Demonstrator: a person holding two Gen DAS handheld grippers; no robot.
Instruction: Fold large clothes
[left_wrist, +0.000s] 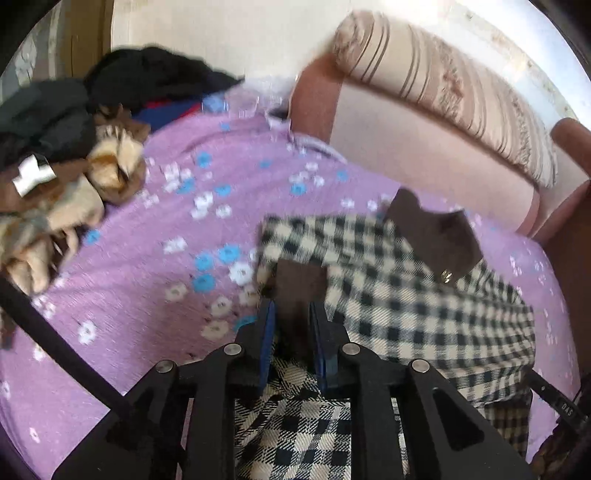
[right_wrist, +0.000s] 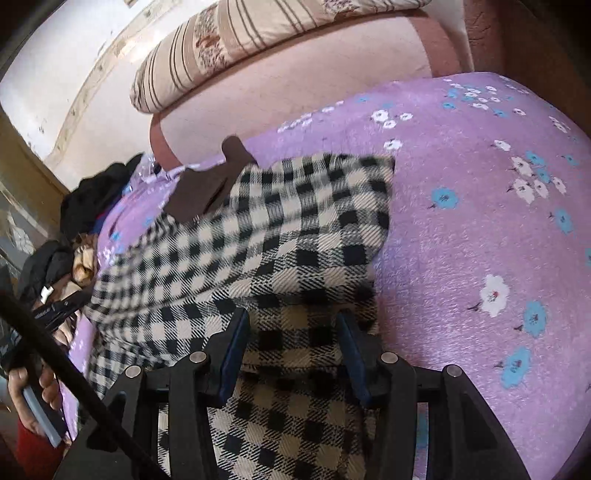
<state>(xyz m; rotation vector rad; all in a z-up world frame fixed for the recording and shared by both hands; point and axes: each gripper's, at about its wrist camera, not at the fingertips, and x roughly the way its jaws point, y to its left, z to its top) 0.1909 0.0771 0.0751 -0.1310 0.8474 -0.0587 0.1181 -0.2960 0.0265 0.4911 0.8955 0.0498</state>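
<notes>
We have the checked coat (left_wrist: 424, 295) lying on the bed (left_wrist: 147, 258), part-folded, its brown collar (left_wrist: 436, 236) toward the headboard cushion (left_wrist: 443, 92) so the folds run along its length. Our left gripper (left_wrist: 291, 314) has its jaws narrow around a brown cuff or facing (left_wrist: 299, 284); we cannot tell whether the pads still press on it. Our right gripper (right_wrist: 291, 325) stands with jaws fairly wide above the checked cloth, which passes between them without visible pinching. We judge both hands sit at the near edge to bring it over. Unfolded clothes (left_wrist: 66, 155) wait heaped aside, clear of the working area.
</notes>
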